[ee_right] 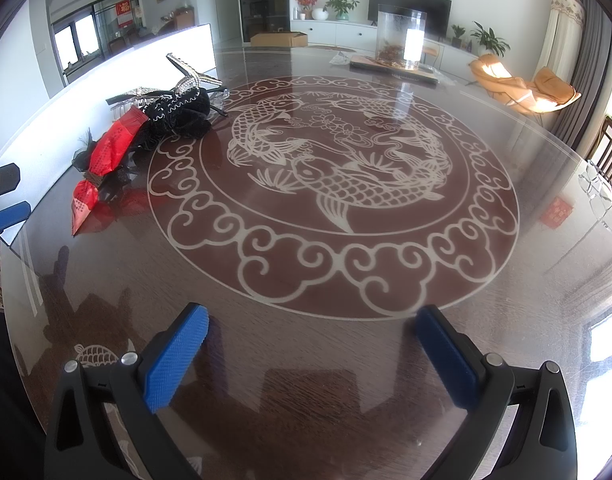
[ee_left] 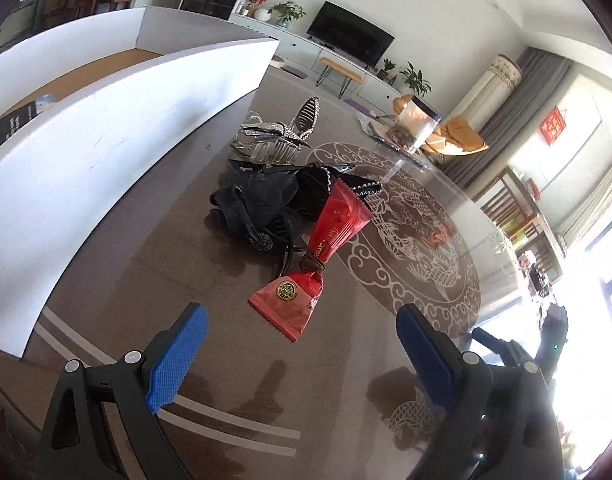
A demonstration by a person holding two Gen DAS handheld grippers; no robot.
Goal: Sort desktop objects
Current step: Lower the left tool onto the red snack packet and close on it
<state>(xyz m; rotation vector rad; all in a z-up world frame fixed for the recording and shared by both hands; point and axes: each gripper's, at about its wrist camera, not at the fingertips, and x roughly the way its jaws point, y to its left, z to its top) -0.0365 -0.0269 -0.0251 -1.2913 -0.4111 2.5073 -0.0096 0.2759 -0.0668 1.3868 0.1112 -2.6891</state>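
Facing the pile: the left gripper (ee_left: 302, 344) points at the heap of desktop things, with the red candy wrapper (ee_left: 306, 268) lying just ahead of its fingertips and roughly centred in the gap.
Left tongs: spread wide, blue pads (ee_left: 178, 360) well apart, nothing between them.
Right tongs: the right gripper (ee_right: 311, 344) is likewise spread and empty, hovering over bare table (ee_right: 345, 272) with only the koi pattern in front.
Wrapper's long axis: it runs away from the left tongs, near end on the table just before the fingertips, far end propped up on the black hair accessory (ee_left: 262, 204); the twisted waist sits about midway.
Beyond the wrapper: the black hair accessory, then the silver hair clips (ee_left: 282, 136), farther along the same line.
Sorting target: a white box (ee_left: 118, 120) stands forward and to the left of the left tongs, close beside the pile; which compartment suits which item I cannot tell.
From the right tongs: the same pile (ee_right: 146, 132) lies far forward and well to the left, well apart from the fingertips.
Nearer hand: the left, plainly.
Judgement: since the wrapper's length runs along the tongs' reach, closing across its width at the near flap or the twist looks the natural grip.
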